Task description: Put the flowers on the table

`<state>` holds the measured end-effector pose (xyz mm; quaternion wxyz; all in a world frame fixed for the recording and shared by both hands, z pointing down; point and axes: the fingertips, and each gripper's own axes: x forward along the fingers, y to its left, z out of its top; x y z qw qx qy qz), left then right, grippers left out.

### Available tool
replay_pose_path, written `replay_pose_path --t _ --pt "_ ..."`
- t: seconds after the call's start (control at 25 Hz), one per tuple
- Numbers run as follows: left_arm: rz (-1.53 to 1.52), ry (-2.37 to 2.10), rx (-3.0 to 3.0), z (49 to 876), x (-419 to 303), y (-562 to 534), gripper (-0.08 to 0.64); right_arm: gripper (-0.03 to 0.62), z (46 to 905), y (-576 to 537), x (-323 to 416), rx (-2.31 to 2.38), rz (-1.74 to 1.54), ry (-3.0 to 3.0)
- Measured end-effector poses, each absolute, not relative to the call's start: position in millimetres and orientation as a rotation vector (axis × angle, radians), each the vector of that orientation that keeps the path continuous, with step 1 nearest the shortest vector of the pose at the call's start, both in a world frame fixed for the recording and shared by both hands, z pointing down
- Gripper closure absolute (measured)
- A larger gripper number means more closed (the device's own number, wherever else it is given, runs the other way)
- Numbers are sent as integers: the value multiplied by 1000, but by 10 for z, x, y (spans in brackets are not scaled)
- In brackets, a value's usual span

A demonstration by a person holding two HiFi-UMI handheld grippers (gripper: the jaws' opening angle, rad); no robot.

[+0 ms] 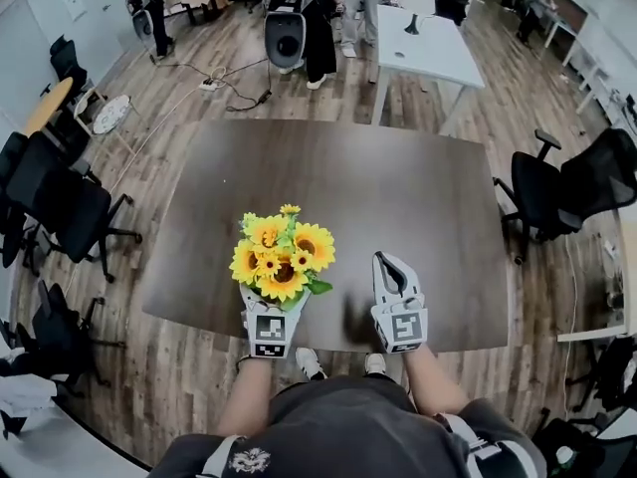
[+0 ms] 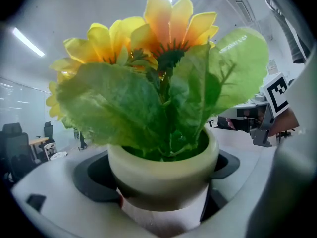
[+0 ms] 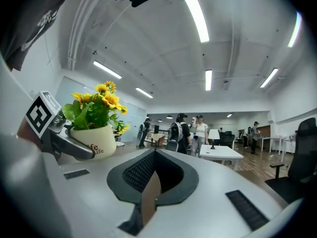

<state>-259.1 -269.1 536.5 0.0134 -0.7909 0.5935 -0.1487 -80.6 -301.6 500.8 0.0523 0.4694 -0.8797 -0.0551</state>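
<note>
A bunch of yellow artificial sunflowers (image 1: pixel 282 252) with green leaves stands in a cream pot (image 2: pixel 163 167). My left gripper (image 1: pixel 273 305) is shut on the pot, one jaw on each side, and holds it upright over the near edge of the dark brown table (image 1: pixel 398 177). In the left gripper view the leaves and blooms (image 2: pixel 168 38) fill the picture. The right gripper view shows the pot (image 3: pixel 92 136) off to its left, still in the left gripper. Beside it, my right gripper (image 1: pixel 389 264) hovers over the table's near edge, shut and empty, its jaws together (image 3: pixel 151 165).
Black office chairs stand left (image 1: pixel 60 207) and right (image 1: pixel 557 187) of the table. A white table (image 1: pixel 423 43) with a small lamp and several people (image 1: pixel 318 18) are at the back. Cables (image 1: pixel 234 88) lie on the wooden floor.
</note>
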Motion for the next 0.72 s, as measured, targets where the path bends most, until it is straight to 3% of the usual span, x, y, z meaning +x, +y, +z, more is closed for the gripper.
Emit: replay_pose_path --t 0.72 --pt "-473 1806 -2601 5963 -2232 -3280 25 569 5297 -3225 -299 1612 -82 -2499"
